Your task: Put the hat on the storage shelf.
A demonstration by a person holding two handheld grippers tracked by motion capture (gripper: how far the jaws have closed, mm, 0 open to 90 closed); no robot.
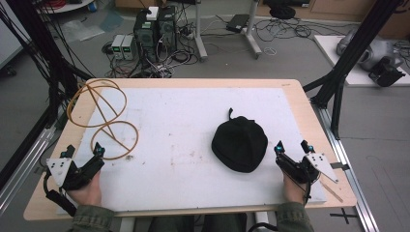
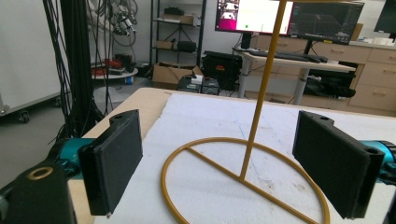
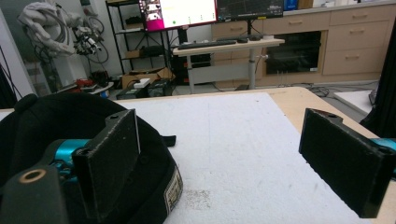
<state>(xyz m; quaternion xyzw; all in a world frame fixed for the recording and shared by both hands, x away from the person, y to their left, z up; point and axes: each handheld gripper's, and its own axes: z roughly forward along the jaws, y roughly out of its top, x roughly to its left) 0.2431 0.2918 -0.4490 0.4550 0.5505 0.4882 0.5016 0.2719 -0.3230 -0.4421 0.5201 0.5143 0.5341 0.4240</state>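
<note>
Claws rest low at the near edge of the tabletop point(image 1: 193, 193), one in each of my hands. My left claw point(image 1: 83, 153) gapes with nothing between its jaws, pointing at the yellow wire stand point(image 1: 104, 118); in the left gripper view the stand's round base ring point(image 2: 243, 179) lies flat on the white sheet just ahead of the jaws, its thin post rising upright. My right claw point(image 1: 293, 147) is spread wide too, gripping nothing. The black cap point(image 1: 240, 143) sits on the tabletop just to its left, close beside one jaw and not clasped.
</note>
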